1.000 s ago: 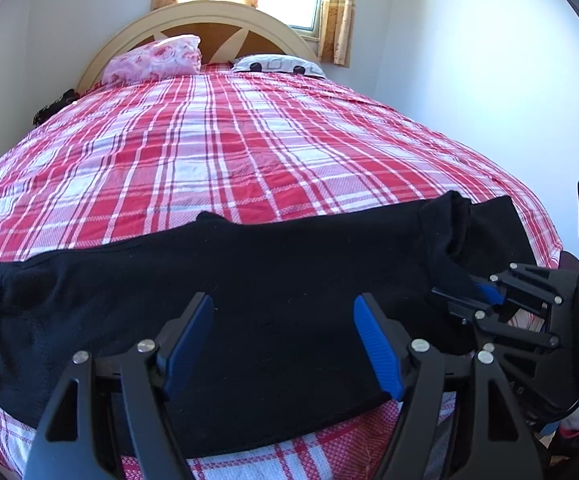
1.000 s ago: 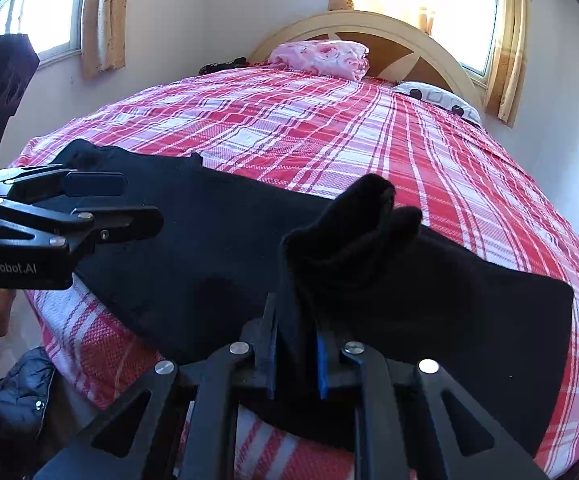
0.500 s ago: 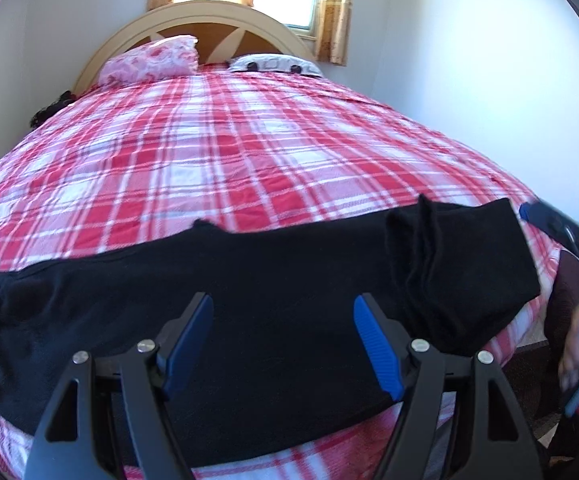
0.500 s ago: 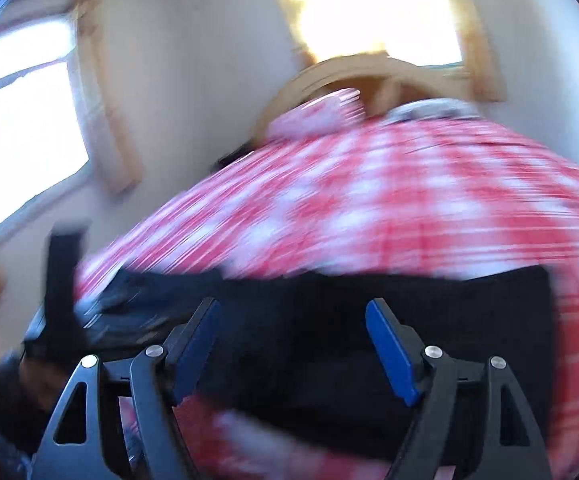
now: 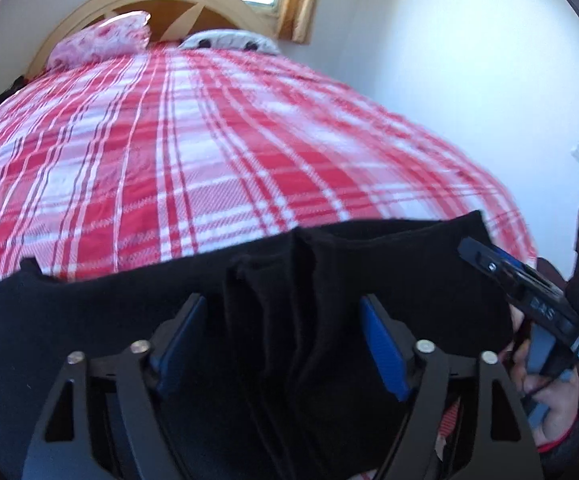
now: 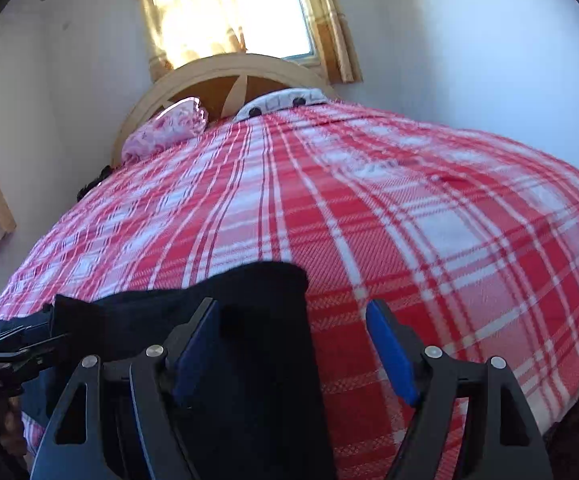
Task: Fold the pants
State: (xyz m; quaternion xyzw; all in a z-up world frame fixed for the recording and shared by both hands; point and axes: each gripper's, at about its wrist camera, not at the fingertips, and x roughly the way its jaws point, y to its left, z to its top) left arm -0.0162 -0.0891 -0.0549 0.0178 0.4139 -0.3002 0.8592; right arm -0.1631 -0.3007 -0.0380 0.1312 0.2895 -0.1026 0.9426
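Note:
Black pants (image 5: pixel 389 276) lie along the near edge of a bed with a red plaid cover (image 5: pixel 209 140); a bunched fold runs through their middle. My left gripper (image 5: pixel 285 336) is open just above that fold, blue pads apart. My right gripper (image 6: pixel 293 344) is open and empty over the right end of the pants (image 6: pixel 261 300), its left finger above cloth, its right finger above the bed cover (image 6: pixel 429 220). The right gripper also shows at the right edge of the left wrist view (image 5: pixel 529 292), and the left gripper at the left edge of the right wrist view (image 6: pixel 17 344).
A pink pillow (image 5: pixel 101 40) and a white pillow (image 5: pixel 229 40) lie by the wooden headboard (image 6: pixel 241 76). White walls stand to the right (image 5: pixel 469 60). A window with curtains (image 6: pixel 241 12) is behind the headboard.
My right gripper let go of the pants' bunched cloth, opened and swung to the right end. My left gripper moved right, over the fold left in the pants.

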